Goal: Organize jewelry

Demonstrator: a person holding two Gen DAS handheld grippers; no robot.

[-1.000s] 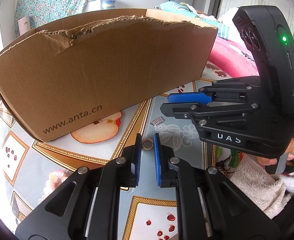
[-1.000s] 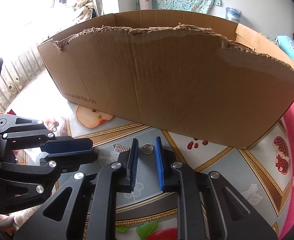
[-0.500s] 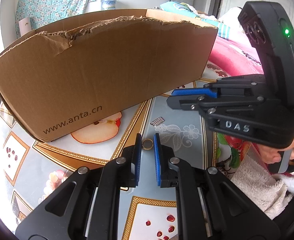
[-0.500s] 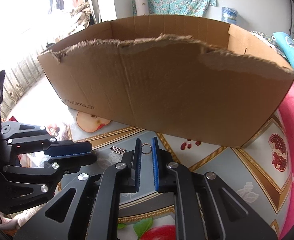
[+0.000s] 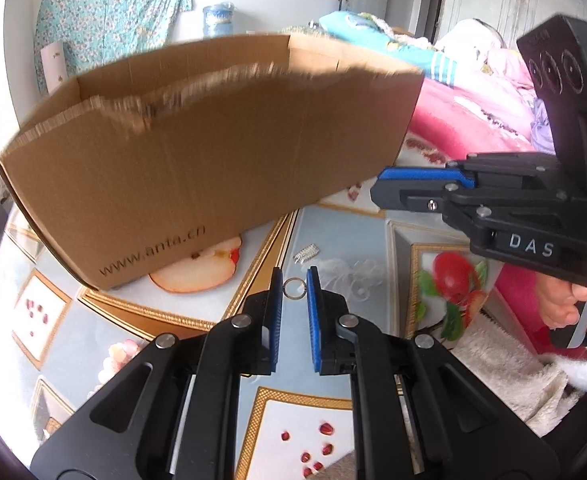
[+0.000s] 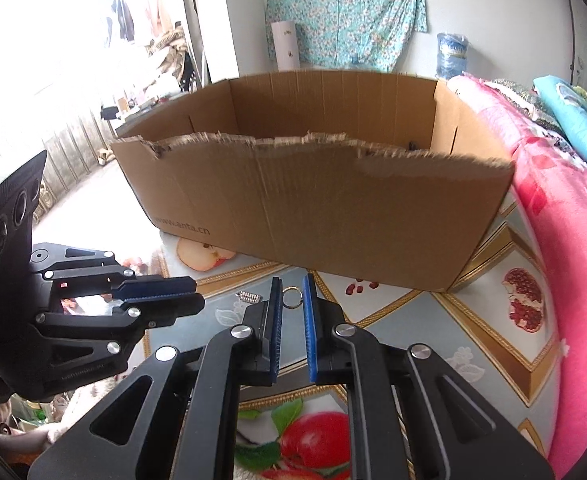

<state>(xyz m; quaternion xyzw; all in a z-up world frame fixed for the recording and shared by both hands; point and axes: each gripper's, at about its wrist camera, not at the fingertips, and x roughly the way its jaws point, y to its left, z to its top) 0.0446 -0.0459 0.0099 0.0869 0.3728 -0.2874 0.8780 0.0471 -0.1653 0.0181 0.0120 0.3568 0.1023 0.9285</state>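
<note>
Right wrist view puts the box [image 6: 313, 208] across the far half of the tabletop [image 6: 433, 320], open at the top with a torn near rim. What shows of its inside looks bare apart from a small dark speck at the 2 o'clock corner, too small to identify, so no jewelry can be seen put away yet.

At 6 o'clock the right gripper [image 6: 292, 284] has just been closing its jaws, and they now pinch the right ring [image 6: 292, 296] at their tips, clear of the tabletop. At 9 o'clock the left gripper [image 6: 197, 294] is seen side-on with its jaws nearly together. Its own view shows the left ring [image 5: 294, 288] caught between the pads, seemingly gripped.

A small spring [image 6: 248, 297] lies loose on the tabletop between the two grippers, just short of the box.

By my judgement the task is at an early stage: two rings are picked up but not delivered, and carrying them over the rim at 12 o'clock comes next, with the spring left to collect.
</note>
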